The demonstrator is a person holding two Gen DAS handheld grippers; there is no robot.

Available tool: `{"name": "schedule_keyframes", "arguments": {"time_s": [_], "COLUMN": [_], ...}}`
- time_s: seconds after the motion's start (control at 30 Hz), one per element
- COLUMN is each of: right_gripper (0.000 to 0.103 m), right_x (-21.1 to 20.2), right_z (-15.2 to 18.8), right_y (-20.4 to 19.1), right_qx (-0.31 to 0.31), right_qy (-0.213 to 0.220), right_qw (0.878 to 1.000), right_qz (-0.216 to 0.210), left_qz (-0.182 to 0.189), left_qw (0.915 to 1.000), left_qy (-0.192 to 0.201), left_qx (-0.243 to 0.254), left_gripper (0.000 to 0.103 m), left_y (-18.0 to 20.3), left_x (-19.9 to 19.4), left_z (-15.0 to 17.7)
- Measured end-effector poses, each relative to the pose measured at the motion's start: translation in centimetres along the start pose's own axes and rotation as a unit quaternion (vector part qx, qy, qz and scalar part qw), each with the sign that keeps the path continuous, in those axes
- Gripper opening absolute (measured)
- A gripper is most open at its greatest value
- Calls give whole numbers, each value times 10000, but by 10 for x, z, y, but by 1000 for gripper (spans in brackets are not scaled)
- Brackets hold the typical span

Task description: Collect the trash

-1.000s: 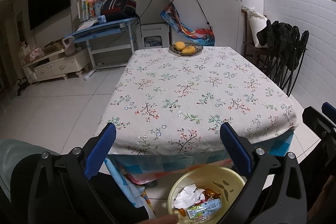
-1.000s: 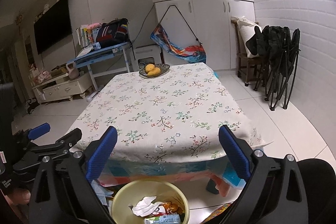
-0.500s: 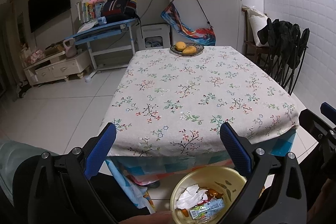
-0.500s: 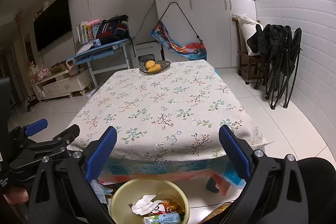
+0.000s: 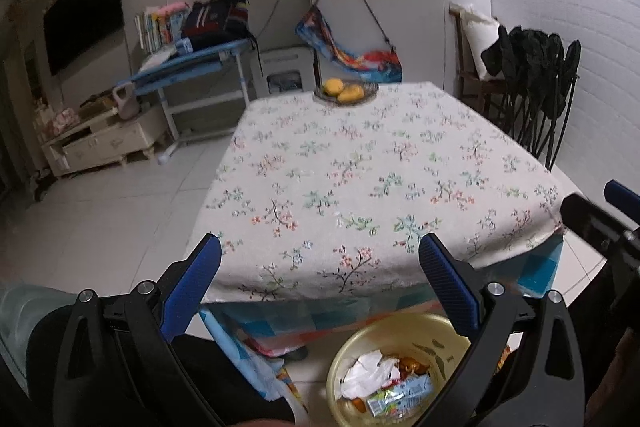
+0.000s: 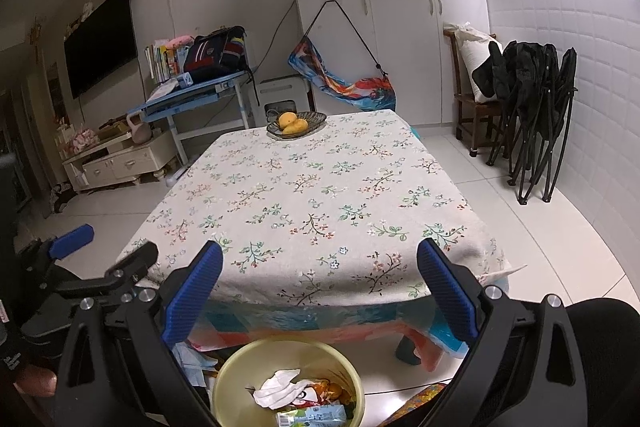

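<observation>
Ahead of both grippers:
Table (image 6: 320, 187): floral cloth, fruit dish (image 6: 296, 124) at its far end.
Yellow bin (image 6: 236, 383): on the floor below the near edge, holding the trash (image 6: 280, 389), tissue and wrappers.
Left gripper (image 5: 320, 287): spread wide, empty.
Right gripper (image 6: 320, 287): spread wide, empty.

light: dim indoor, dusk windows | left view: motion-blurred | right view: sharp | edges: fisheye-bent, black corners
</observation>
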State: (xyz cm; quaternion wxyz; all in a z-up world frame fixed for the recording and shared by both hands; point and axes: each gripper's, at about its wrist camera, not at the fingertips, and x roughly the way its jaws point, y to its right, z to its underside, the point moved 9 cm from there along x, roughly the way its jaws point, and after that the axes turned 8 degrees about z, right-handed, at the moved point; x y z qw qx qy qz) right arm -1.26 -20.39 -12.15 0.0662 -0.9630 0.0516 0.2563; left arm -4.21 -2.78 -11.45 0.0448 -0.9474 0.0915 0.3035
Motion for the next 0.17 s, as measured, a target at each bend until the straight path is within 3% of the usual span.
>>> {"name": "schedule_keyframes", "arguments": {"time_s": [0.17], "right_gripper": [96], "right_x": [17], "right_z": [-11], "right_y": [2], "right_qx": [159], "right_qy": [-184], "right_qw": [9996], "right_qz": [-113], "left_qz": [8], "left_qw": [9998], "left_qy": [-87], "left_qx": [-155], "left_gripper": [96], "left_y": [-10], "left_x": [0], "left_z": [-2]}}
